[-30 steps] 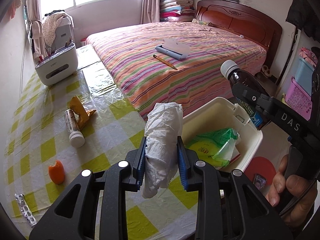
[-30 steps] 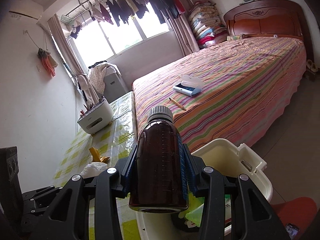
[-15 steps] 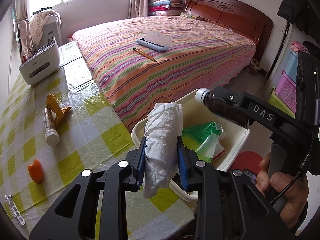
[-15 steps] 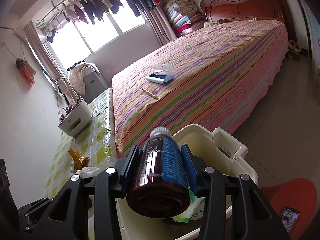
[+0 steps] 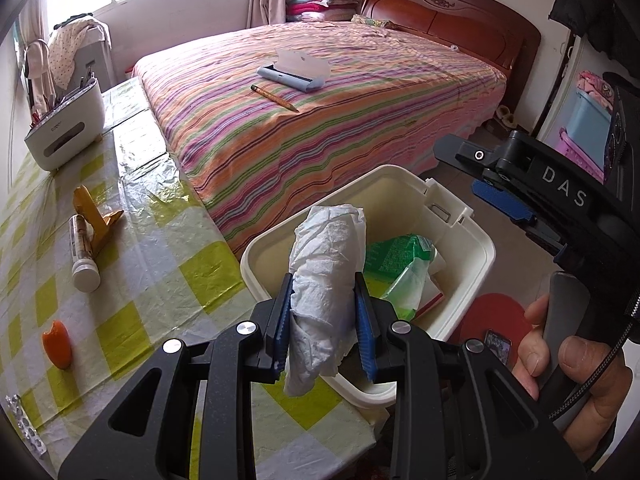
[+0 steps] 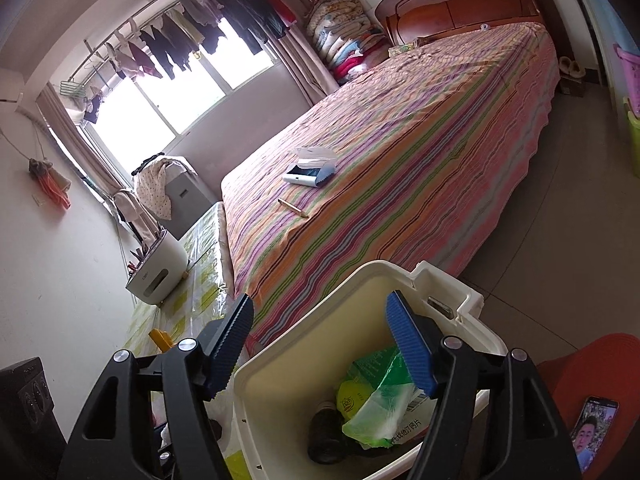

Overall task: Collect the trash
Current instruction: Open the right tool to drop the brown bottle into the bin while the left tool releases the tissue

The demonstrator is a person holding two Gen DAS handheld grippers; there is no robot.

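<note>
My left gripper (image 5: pixel 322 286) is shut on a crumpled white tissue (image 5: pixel 328 248), held over the near rim of the white bin (image 5: pixel 490 250). My right gripper (image 6: pixel 319 306) hangs over the bin (image 6: pixel 372 270) with its jaws opening and nothing between them; it also shows at the right of the left wrist view (image 5: pixel 458 168). A brown bottle (image 6: pixel 326 436) lies inside the bin beside a green plastic bag (image 6: pixel 380 396). On the checked tablecloth lie a white tube (image 5: pixel 82 252), a yellow wrapper (image 5: pixel 98 220), an orange peel (image 5: pixel 58 344) and a blister pack (image 5: pixel 22 426).
A striped bed (image 5: pixel 340 128) with a pencil (image 5: pixel 274 98) and a blue case (image 5: pixel 290 76) runs along the table's far side. A white organiser (image 5: pixel 64 130) stands at the table's far end. A red stool (image 6: pixel 592 364) holding a phone (image 6: pixel 596 428) stands right of the bin.
The right gripper tipped down over the bin and opened; the brown bottle left it and now lies in the bin. The left gripper carried the tissue over the bin's rim.
</note>
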